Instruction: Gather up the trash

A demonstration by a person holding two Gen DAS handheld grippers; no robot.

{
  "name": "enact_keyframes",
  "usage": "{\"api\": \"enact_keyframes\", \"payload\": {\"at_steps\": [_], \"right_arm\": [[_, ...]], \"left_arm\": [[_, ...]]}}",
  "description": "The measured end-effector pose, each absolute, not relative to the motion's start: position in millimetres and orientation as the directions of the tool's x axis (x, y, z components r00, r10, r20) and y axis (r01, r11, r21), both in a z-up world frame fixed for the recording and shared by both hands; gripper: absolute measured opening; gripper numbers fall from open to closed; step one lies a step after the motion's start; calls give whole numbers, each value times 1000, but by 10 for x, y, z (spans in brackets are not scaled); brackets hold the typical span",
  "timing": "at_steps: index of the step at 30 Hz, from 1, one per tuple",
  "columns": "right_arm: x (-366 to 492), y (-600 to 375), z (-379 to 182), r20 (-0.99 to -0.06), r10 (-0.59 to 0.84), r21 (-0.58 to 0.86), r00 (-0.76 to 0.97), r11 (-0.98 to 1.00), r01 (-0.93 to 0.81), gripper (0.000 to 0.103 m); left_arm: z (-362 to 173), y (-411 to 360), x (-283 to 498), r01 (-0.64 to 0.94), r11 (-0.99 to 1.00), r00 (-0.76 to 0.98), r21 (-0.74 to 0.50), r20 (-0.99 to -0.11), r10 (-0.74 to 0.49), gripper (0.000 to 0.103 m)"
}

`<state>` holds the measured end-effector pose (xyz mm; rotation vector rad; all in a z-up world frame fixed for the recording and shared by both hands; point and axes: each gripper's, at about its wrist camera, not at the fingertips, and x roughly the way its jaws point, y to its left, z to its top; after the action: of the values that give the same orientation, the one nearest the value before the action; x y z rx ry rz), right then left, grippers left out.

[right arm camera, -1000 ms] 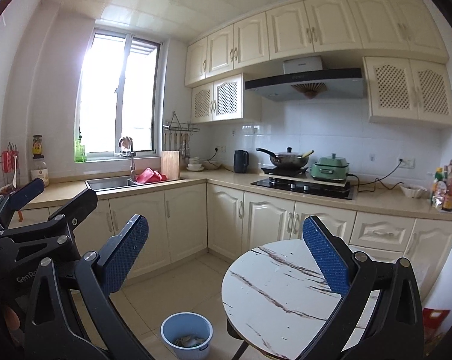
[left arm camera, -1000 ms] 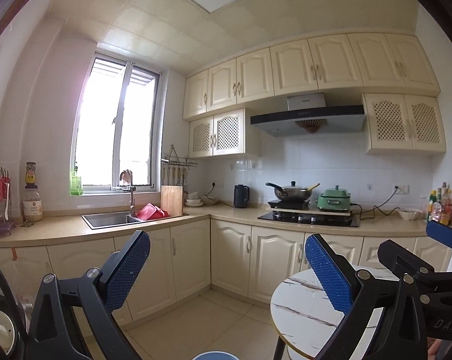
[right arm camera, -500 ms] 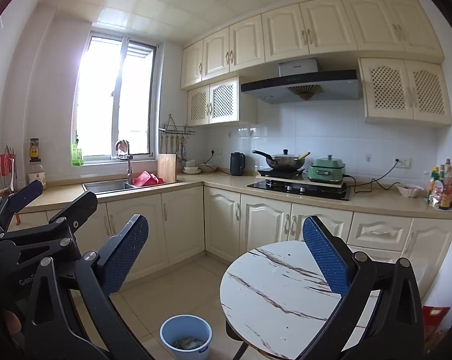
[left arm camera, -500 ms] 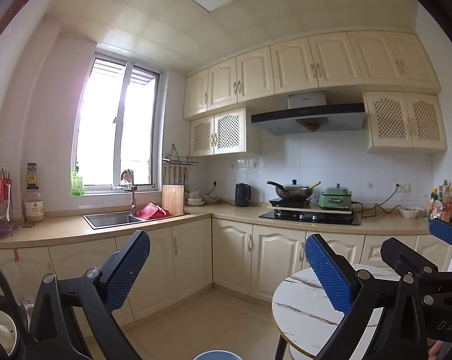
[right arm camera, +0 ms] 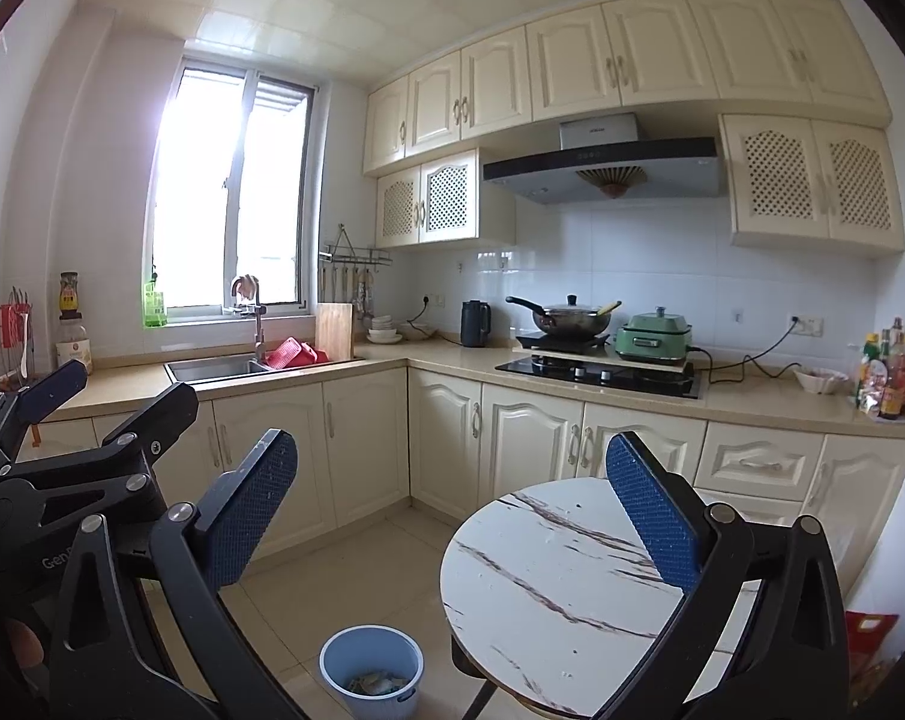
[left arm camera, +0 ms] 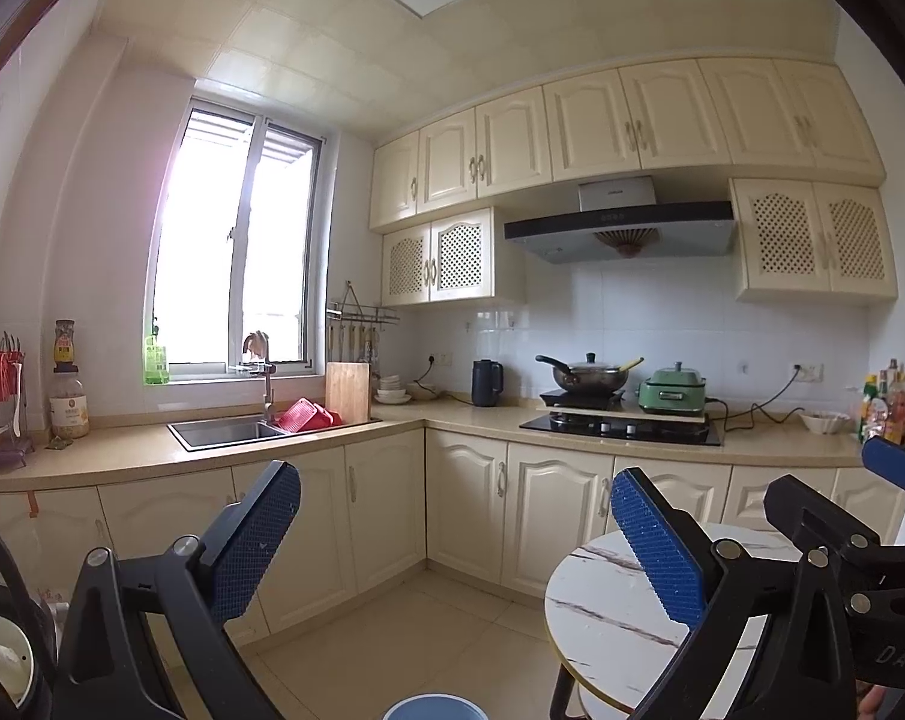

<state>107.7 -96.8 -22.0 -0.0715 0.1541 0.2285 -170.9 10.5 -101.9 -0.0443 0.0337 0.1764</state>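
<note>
Two handheld grippers are raised side by side in a cream-cabineted kitchen, both with blue-padded fingers spread wide and nothing between them. The left gripper (left arm camera: 455,540) faces the corner cabinets; the right gripper (right arm camera: 452,504) looks over a round marble-patterned table (right arm camera: 548,588) whose top is bare. On the tiled floor just left of the table stands a light blue waste bin (right arm camera: 371,669), with crumpled scraps of trash (right arm camera: 377,684) lying in its bottom. Behind, along the counter, a steel sink (right arm camera: 212,369) sits under the window, a lidded wok (right arm camera: 563,315) rests on the black hob, and a green electric cooker (right arm camera: 653,330) stands beside it.
</note>
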Motion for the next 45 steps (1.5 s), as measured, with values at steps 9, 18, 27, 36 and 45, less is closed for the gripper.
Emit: {"api": "enact_keyframes", "payload": {"at_steps": [9,18,27,36,45], "right_arm": [[1085,-982,-233,-167,220,-51,961,971,-232,103],[1106,-1005,-267,-177,222,-45,959,971,-233,103],[1142,-1008,-287,-189,222,-43,957,971,-234,103],[1181,-1002,-307,-206,218,-42,954,972,-231,103],[1183,-1014,-341,-212,214,-40,953,973,-228,103]], "left_arm": [[-872,201,-1651,-173,984,984,-39,-45,172,102],[-743,303,-1573,-170,985,985,-32,-51,168,102],[-683,373,-1527,-167,986,985,-30,-57,165,102],[-608,463,-1455,-161,987,985,-24,-70,159,102],[-548,550,-1407,-152,988,986,-23,-73,150,102]]}}
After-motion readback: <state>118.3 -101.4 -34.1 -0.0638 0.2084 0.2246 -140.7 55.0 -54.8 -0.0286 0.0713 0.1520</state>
